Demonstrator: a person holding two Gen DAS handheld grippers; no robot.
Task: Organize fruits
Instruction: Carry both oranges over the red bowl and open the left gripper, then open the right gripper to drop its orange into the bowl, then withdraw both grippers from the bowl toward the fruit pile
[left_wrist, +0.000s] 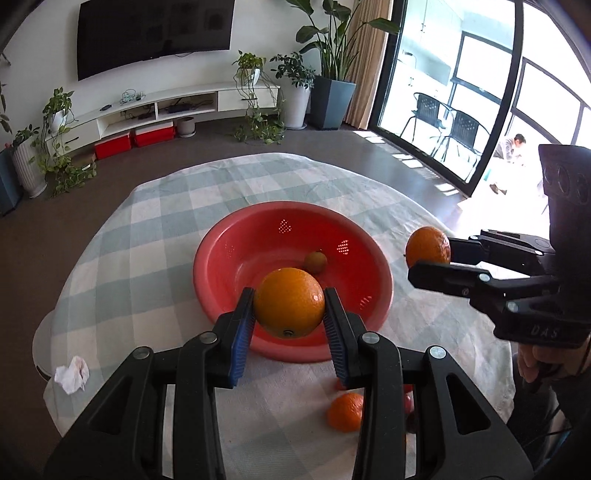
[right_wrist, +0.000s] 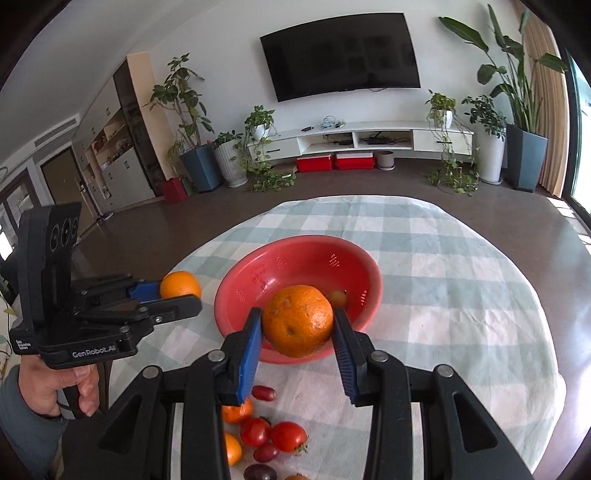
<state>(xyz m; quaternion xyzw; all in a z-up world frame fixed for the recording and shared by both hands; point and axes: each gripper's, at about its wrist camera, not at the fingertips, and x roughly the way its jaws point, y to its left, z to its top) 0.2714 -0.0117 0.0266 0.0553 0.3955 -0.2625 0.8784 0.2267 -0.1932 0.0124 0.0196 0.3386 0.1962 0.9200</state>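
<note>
My left gripper (left_wrist: 289, 302) is shut on a smooth orange (left_wrist: 289, 302) and holds it above the near rim of the red colander bowl (left_wrist: 221, 258). My right gripper (right_wrist: 297, 321) is shut on a rougher orange (right_wrist: 297, 320) above the bowl's near rim (right_wrist: 236, 273). In the left wrist view the right gripper (left_wrist: 428, 254) with its orange (left_wrist: 427, 246) is to the right of the bowl. In the right wrist view the left gripper (right_wrist: 179, 293) with its orange (right_wrist: 180, 284) is left of the bowl. A small brownish fruit (left_wrist: 315, 261) lies inside the bowl.
Loose fruit lies on the checked tablecloth (right_wrist: 443, 280) near me: tangerines (right_wrist: 236, 411), tomatoes (right_wrist: 288, 435) and dark grapes (right_wrist: 264, 393). One tangerine (left_wrist: 345, 411) shows under my left fingers. A crumpled tissue (left_wrist: 72, 374) lies at the table's left edge.
</note>
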